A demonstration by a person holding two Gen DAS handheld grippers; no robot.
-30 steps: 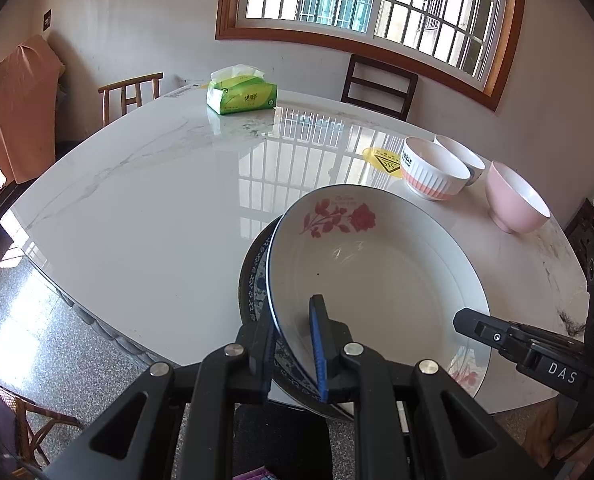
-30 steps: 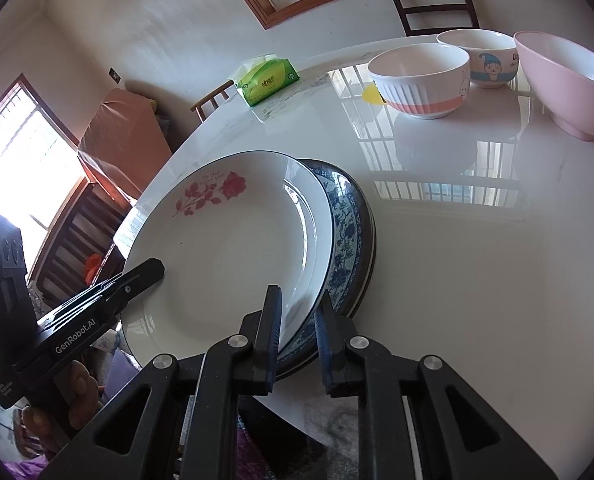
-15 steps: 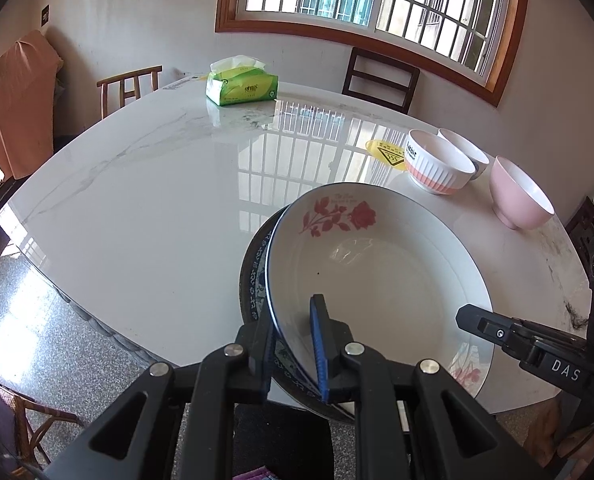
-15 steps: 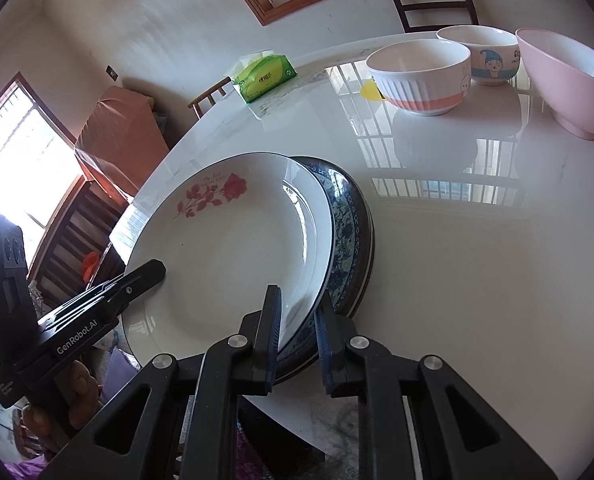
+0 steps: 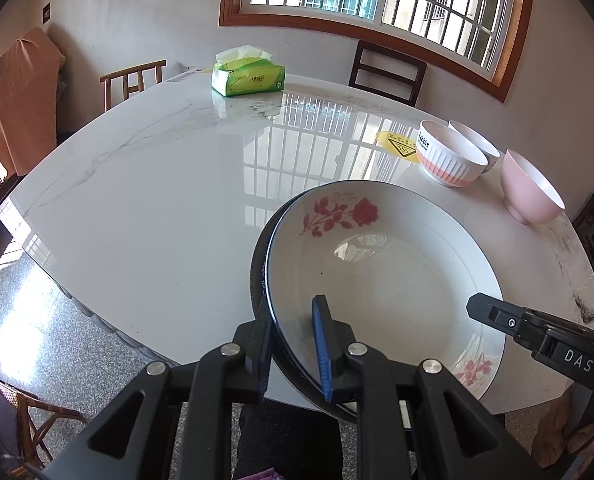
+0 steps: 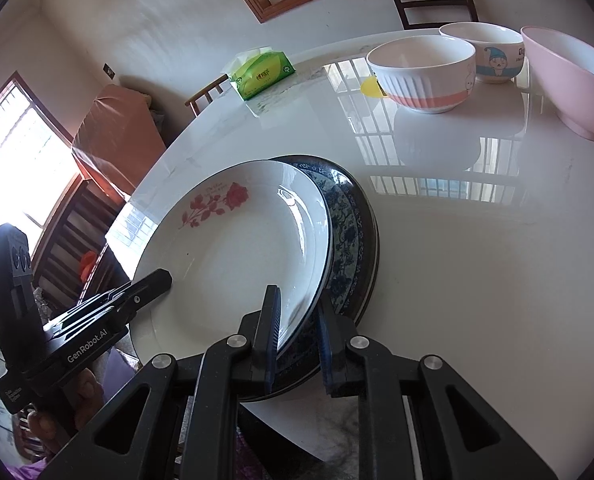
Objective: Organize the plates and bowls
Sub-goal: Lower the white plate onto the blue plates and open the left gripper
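Observation:
A white plate with red roses lies on a blue-patterned plate; both are held above the near edge of the marble table. My left gripper is shut on the stack's near-left rim. My right gripper is shut on the stack's right rim and shows at the right of the left wrist view. Three bowls stand at the far right: a white and orange ribbed bowl, a white cartoon bowl behind it, and a pink bowl.
A green tissue pack sits at the table's far side. A yellow sticker lies by the ribbed bowl. Wooden chairs stand behind the table, below the window. An orange covered object stands at the left.
Both grippers and the plate stack have lifted and tilted a little; the table and bowls appear lower and farther in view. The grip on the plates is unchanged.

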